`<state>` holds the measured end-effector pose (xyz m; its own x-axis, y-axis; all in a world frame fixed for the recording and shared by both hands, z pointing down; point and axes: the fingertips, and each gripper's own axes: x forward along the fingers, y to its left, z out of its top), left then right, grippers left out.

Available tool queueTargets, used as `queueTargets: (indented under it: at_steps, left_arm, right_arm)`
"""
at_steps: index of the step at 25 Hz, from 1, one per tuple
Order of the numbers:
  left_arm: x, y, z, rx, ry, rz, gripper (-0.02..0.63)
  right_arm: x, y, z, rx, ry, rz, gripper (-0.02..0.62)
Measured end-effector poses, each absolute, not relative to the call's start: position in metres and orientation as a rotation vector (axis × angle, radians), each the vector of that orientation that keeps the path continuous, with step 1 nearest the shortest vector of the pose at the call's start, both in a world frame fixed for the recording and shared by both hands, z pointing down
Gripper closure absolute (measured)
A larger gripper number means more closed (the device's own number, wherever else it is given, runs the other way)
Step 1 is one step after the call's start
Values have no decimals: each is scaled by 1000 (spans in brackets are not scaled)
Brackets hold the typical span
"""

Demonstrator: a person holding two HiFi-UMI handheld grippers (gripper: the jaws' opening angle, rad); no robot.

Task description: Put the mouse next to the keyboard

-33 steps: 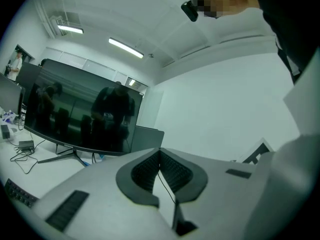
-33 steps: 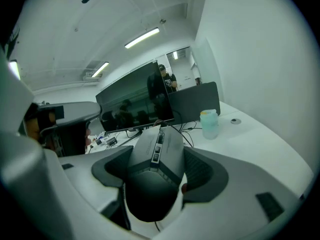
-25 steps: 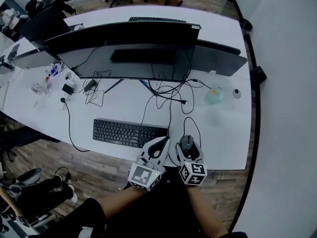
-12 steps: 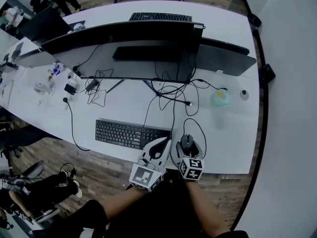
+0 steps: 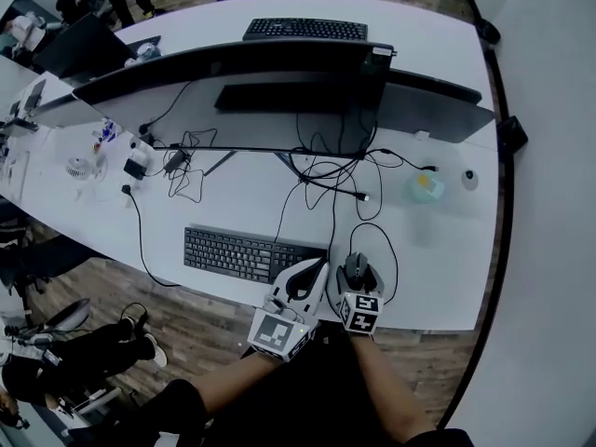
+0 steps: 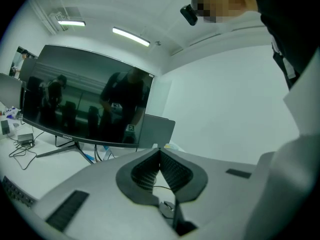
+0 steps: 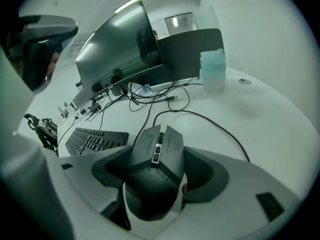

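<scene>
We hold both grippers side by side at the table's (image 5: 438, 273) near edge, toward its right end, with our bare forearms (image 5: 223, 385) reaching in from below in the head view. Our left gripper (image 5: 310, 270) leans to the right. Its fingers (image 6: 142, 171) are pressed together tip to tip with nothing between them. Our right gripper (image 5: 358, 274) points straight away from us, its fingers (image 7: 206, 173) clamped on either flank of the mouse (image 7: 155, 166). Both marker cubes face upward.

Matt dark plastic mouse (image 7: 156, 160), smooth white desk (image 5: 438, 250)
</scene>
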<state>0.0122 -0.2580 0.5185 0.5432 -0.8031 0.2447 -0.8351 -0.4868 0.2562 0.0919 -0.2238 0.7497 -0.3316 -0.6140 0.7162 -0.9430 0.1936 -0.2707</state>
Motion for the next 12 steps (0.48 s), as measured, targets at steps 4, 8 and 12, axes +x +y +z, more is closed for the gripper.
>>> queueTargets:
  at_steps: [4,8,12]
  left_arm:
    - [6,-262,519,2427,-1357,138,603]
    - [1,-259,521,2435,-1350,134,603]
    - [-5,-256,519,2439,-1342,142,603]
  right_arm:
    - [89,-224,763,1433,-1962,951,270]
    - [88,-224,767,1443,-1918,885,270]
    - [86,-223,769,1430,-1901,814,268]
